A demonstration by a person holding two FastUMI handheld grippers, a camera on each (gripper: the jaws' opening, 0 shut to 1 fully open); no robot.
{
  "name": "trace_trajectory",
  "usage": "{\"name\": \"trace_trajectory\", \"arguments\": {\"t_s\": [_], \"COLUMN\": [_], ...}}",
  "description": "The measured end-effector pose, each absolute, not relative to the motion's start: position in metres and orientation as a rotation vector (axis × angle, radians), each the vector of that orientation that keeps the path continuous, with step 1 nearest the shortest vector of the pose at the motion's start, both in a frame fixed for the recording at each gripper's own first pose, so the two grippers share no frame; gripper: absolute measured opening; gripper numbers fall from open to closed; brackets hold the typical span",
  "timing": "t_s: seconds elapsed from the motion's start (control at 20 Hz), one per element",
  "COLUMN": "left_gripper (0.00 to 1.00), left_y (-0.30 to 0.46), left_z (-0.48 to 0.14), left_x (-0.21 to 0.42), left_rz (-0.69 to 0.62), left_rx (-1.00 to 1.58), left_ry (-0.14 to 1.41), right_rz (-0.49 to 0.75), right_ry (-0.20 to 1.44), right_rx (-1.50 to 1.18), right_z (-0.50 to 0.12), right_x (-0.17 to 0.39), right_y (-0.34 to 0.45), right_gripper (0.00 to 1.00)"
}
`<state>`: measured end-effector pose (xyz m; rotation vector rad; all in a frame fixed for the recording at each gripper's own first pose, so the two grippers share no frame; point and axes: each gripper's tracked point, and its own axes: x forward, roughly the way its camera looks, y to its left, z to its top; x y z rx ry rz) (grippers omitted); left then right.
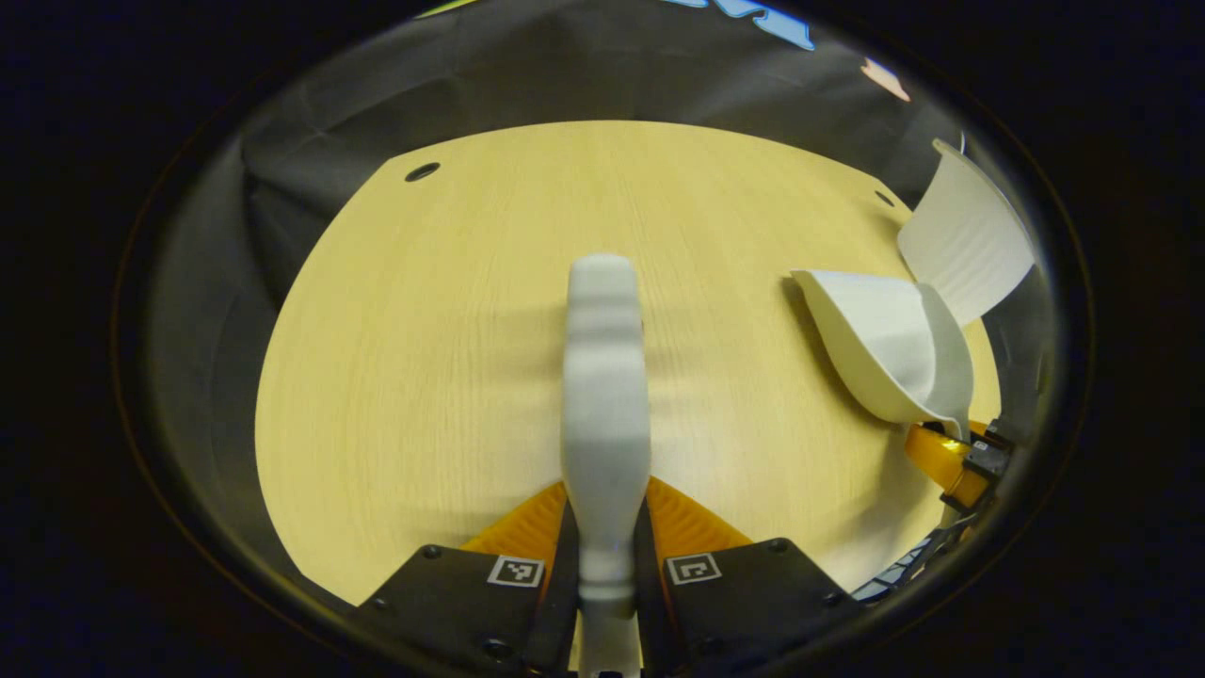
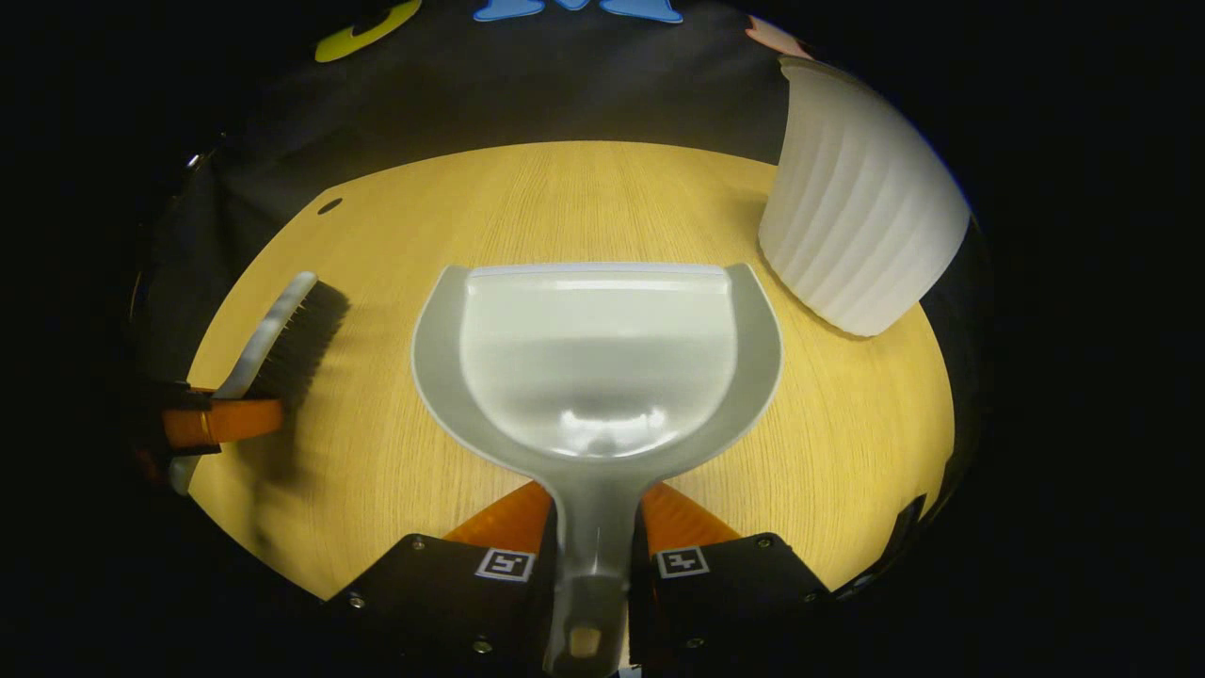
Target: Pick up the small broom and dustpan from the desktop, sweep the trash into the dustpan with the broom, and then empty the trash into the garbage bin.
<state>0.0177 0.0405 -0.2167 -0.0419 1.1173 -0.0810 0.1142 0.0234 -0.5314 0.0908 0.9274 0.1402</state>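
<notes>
Light wood counter (image 1: pixel 424 377) under a black cloth wall. Left gripper view: left tongs (image 1: pixel 604 527) pinch the broom (image 1: pixel 605 377) by its handle, held above the counter; the dustpan (image 1: pixel 890 344) and white ribbed bin (image 1: pixel 970 235) sit off to the right. Right gripper view: right tongs (image 2: pixel 593 532) clamp the dustpan's (image 2: pixel 598 363) handle, pan looks empty, bin (image 2: pixel 857 202) just beyond its right corner, broom (image 2: pixel 282 339) at far left. No trash visible on the counter. Pickup done; sweeping and emptying either finished or pending, can't tell.
</notes>
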Motion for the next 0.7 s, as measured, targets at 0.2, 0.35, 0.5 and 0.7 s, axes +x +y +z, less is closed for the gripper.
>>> {"name": "trace_trajectory", "arguments": {"t_s": [0.2, 0.35, 0.5, 0.7], "left_gripper": [0.34, 0.35, 0.42, 0.55], "left_y": [0.030, 0.027, 0.030, 0.024], "left_z": [-0.211, -0.220, -0.218, -0.214], "left_x": [0.019, 0.015, 0.014, 0.009], "left_rz": [-0.087, -0.084, -0.089, -0.096], "left_rx": [-0.032, -0.048, -0.048, -0.080], "left_ry": [1.127, 1.138, 1.130, 1.125], "right_rz": [0.155, 0.171, 0.182, 0.184], "right_ry": [0.949, 0.962, 0.975, 0.963], "right_rx": [0.106, 0.122, 0.123, 0.092], "right_z": [-0.530, -0.531, -0.529, -0.521], "right_x": [0.113, 0.113, 0.114, 0.115], "right_y": [0.024, 0.025, 0.024, 0.015], "right_gripper": [0.35, 0.36, 0.38, 0.64]}}
